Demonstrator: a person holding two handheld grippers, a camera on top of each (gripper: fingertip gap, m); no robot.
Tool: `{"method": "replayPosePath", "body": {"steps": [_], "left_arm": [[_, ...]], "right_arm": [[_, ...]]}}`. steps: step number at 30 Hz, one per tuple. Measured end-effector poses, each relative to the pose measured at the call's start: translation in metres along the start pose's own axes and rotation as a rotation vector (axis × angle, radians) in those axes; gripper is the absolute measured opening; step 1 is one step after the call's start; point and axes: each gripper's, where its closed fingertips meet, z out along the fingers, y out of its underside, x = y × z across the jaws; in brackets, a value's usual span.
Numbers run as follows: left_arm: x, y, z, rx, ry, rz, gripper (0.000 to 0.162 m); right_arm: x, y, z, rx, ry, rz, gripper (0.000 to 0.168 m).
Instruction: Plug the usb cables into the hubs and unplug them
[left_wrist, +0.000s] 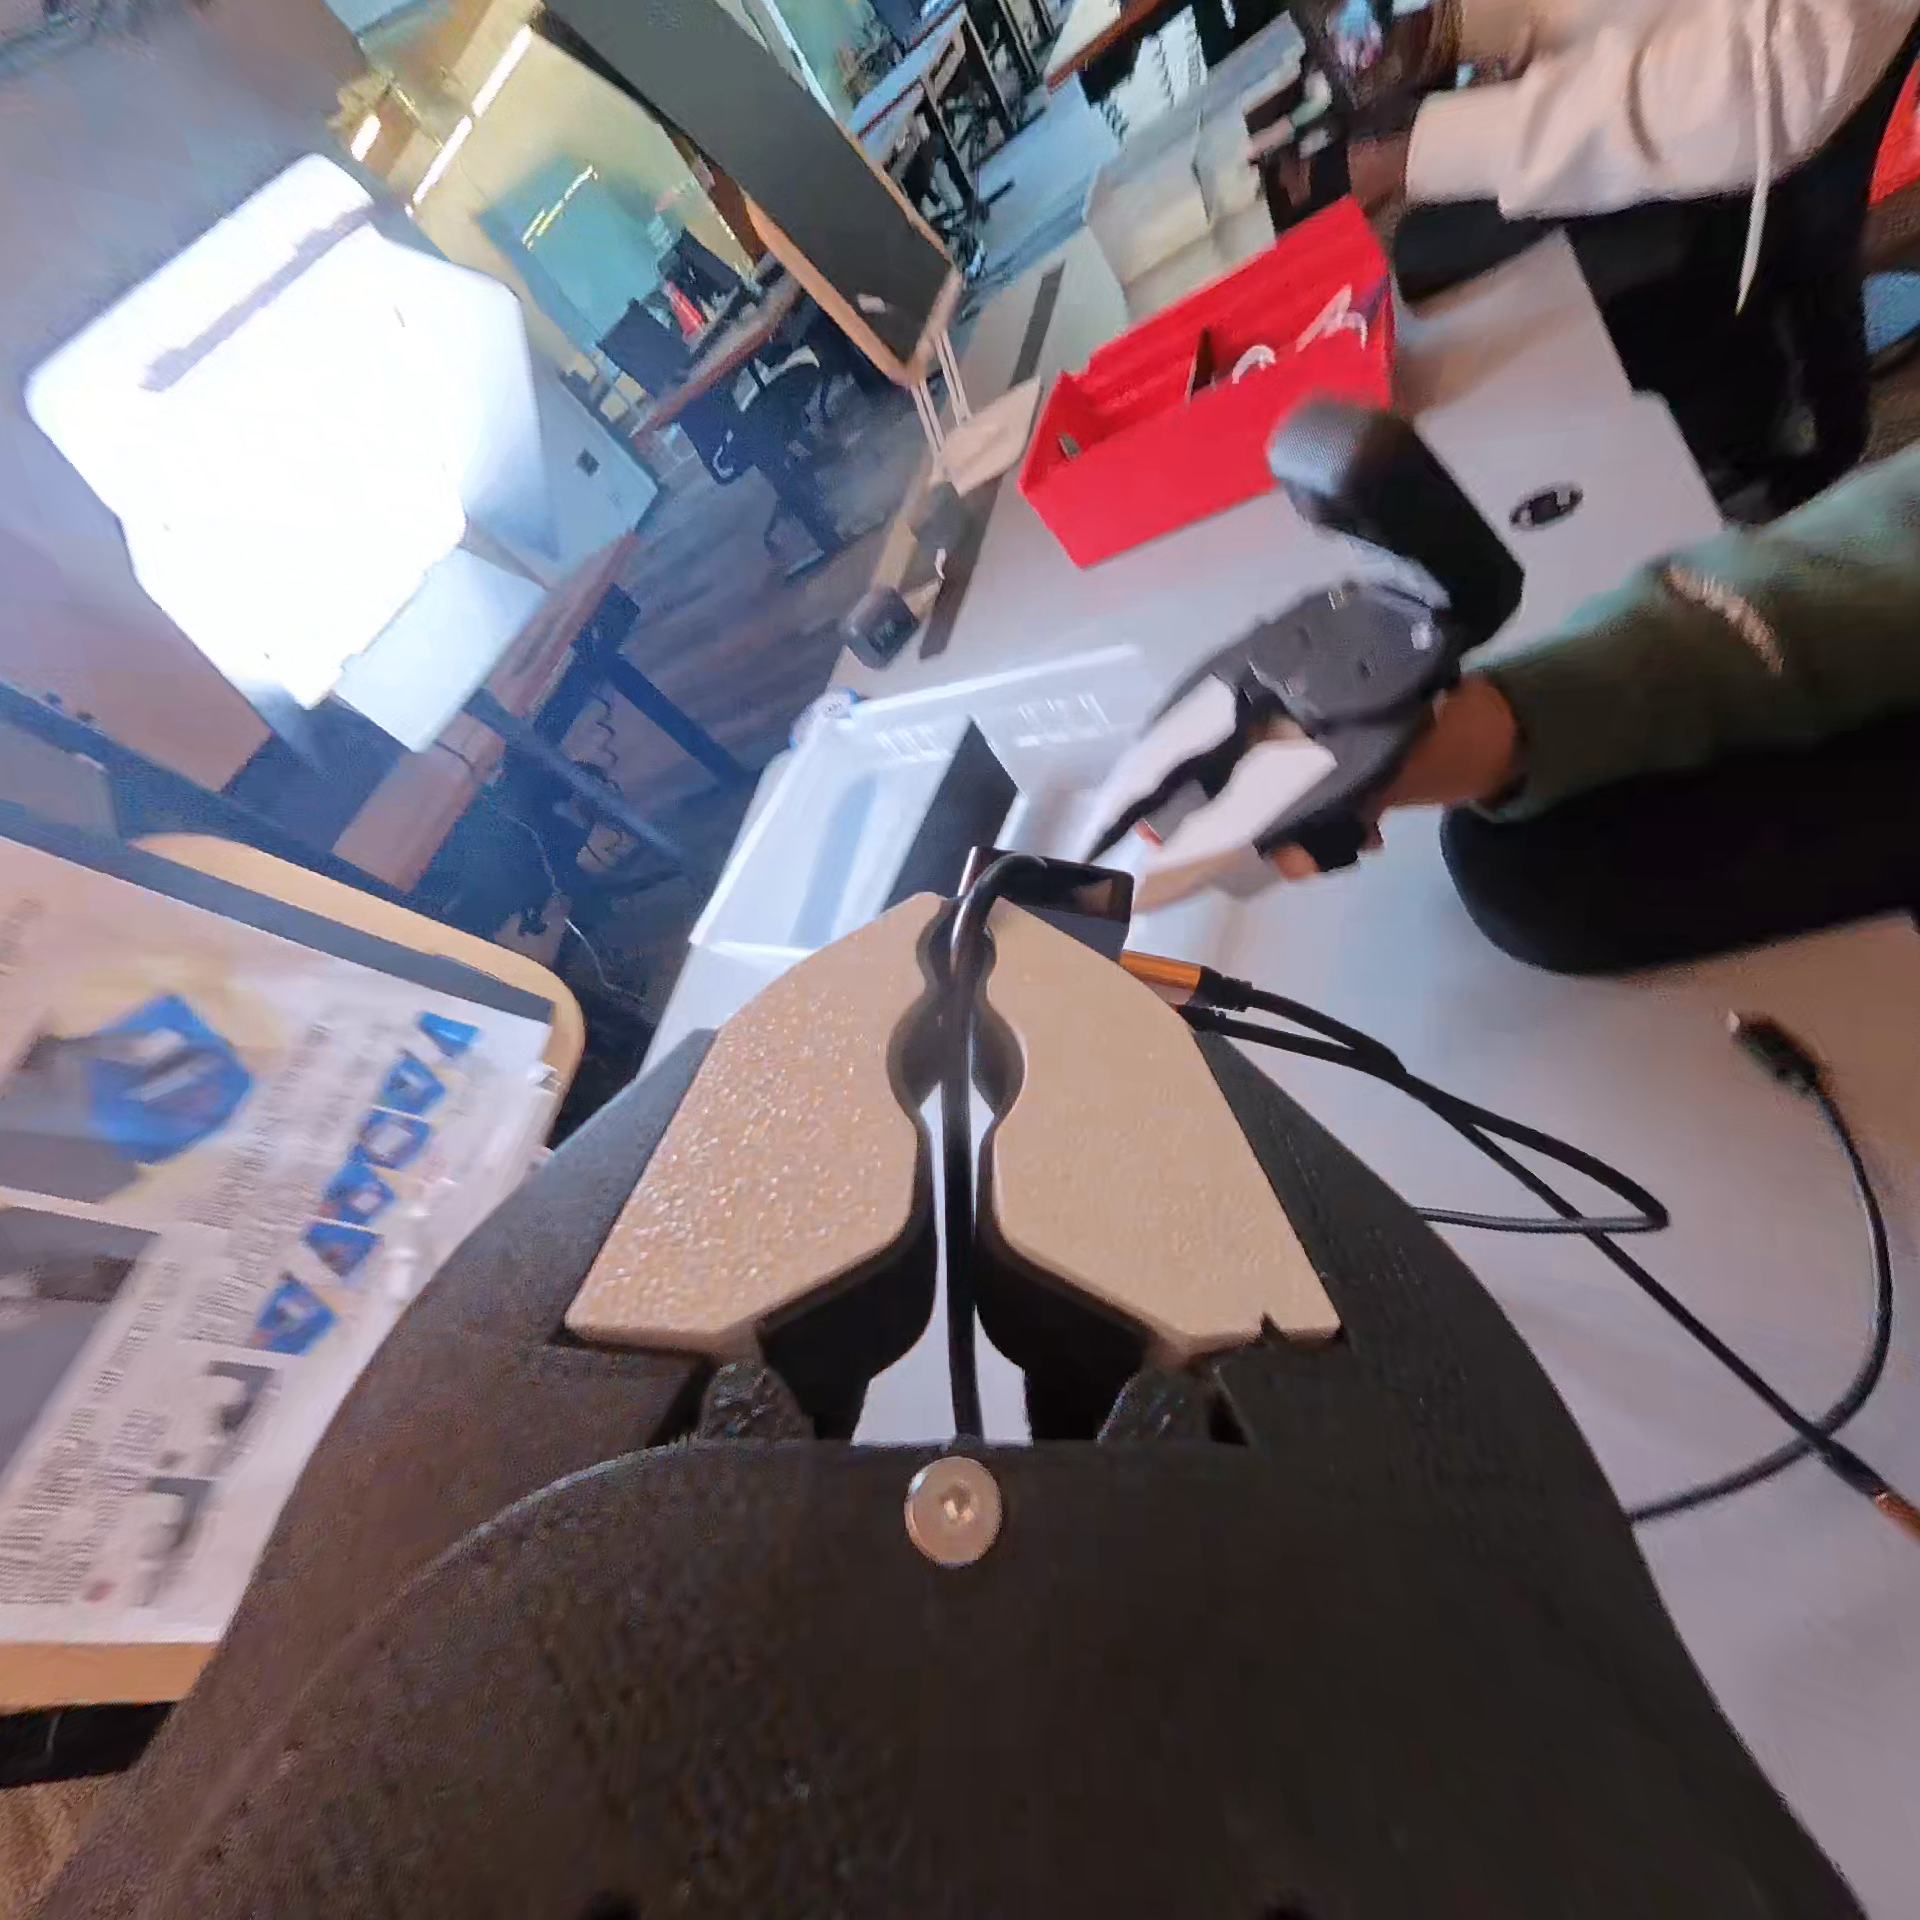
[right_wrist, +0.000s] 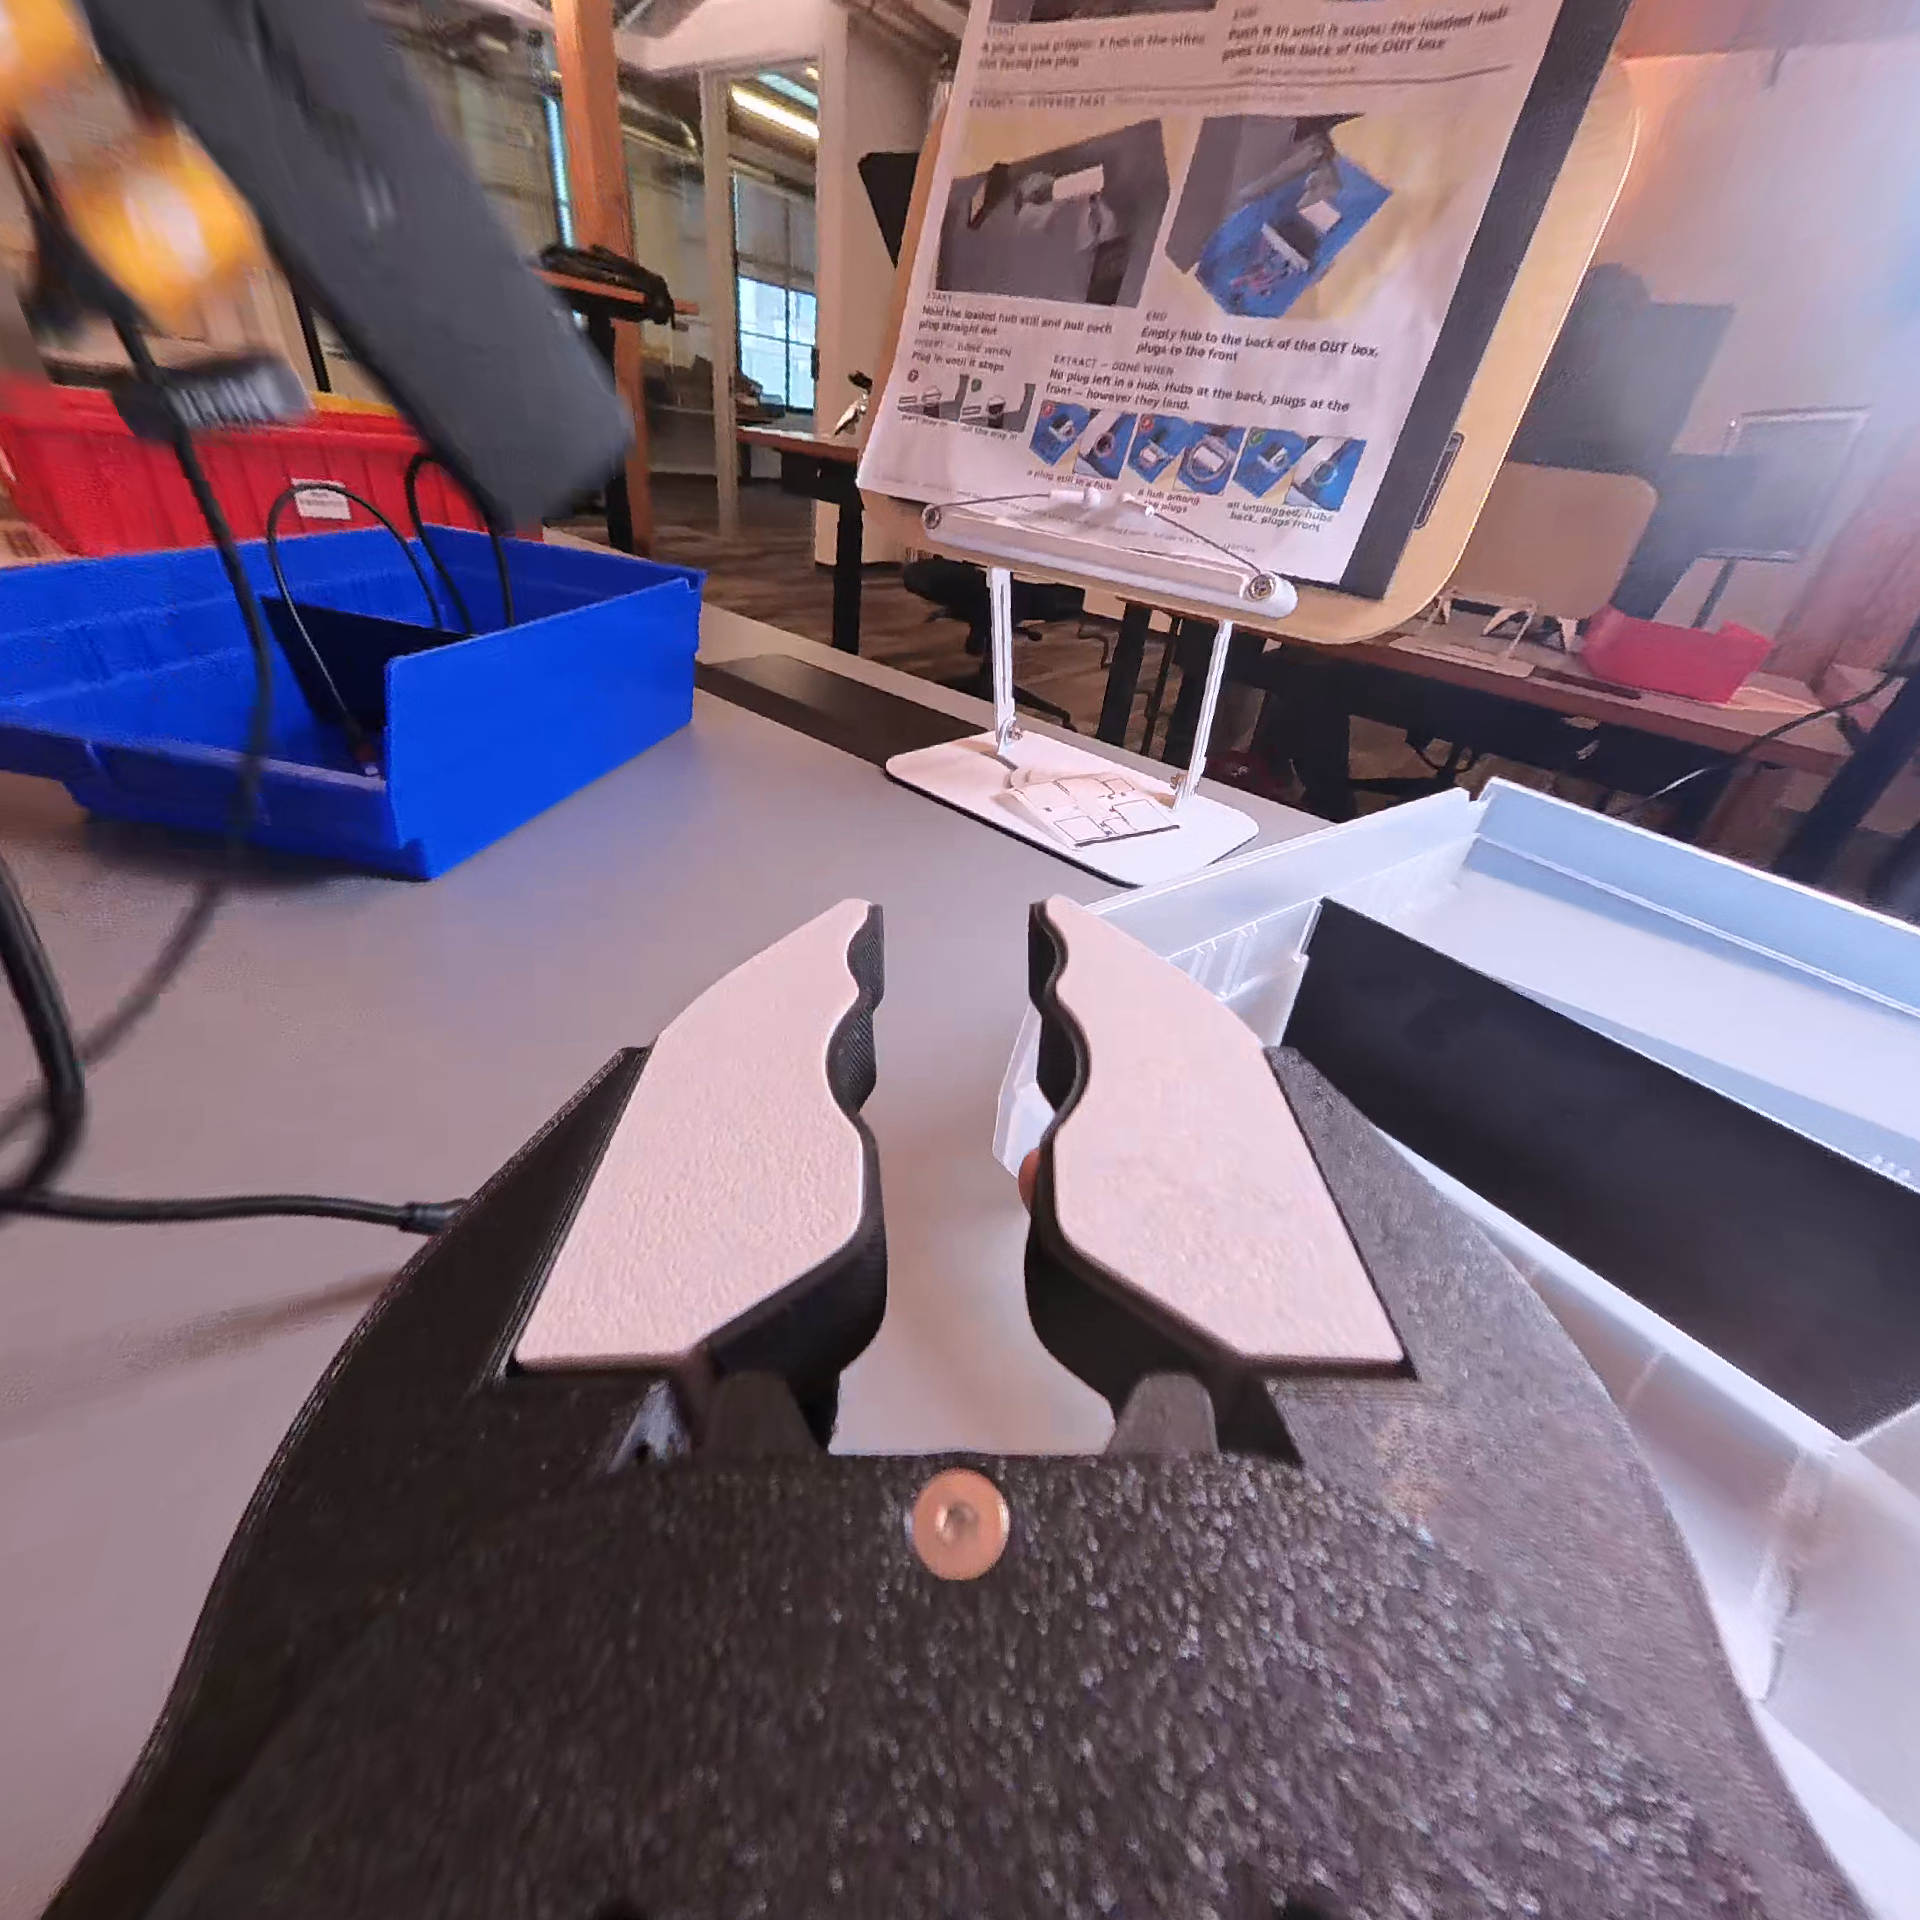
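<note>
Beige fingers of the left gripper (left_wrist: 961, 997) are pinched on a thin black cable (left_wrist: 961, 1195), with the dark hub (left_wrist: 1049, 899) carried at their tips above the grey table (left_wrist: 1455, 1039) — two plugs (left_wrist: 1164, 977) sit in its side. This looks like the unplugging phase. Beyond the hub, over the white bin (right_wrist: 1558, 883), the right gripper (right_wrist: 956, 997) hovers with jaws apart and empty; it needs to close on one plug and pull straight. Open table lies between the hub and the blue bin (right_wrist: 540, 707) — loose cable loops trail nearby.
</note>
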Motion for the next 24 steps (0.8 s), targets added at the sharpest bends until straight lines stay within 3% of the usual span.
{"method": "replayPosePath", "body": {"steps": [4,9,15,24], "left_arm": [[0.059,0.072,0.031,-0.097,0.010,-0.028,0.000],[0.074,0.132,0.041,-0.159,-0.014,-0.188,0.000],[0.063,0.159,0.032,-0.147,-0.108,-0.315,0.000],[0.052,0.177,0.030,-0.144,-0.187,-0.327,0.000]], "right_arm": [[-0.017,-0.009,0.005,0.033,-0.053,0.018,0.027],[-0.057,-0.027,0.026,0.010,-0.176,-0.047,0.035],[-0.098,-0.044,0.059,-0.007,-0.331,-0.073,0.045],[-0.140,0.019,0.063,-0.102,-0.419,-0.266,0.048]]}}
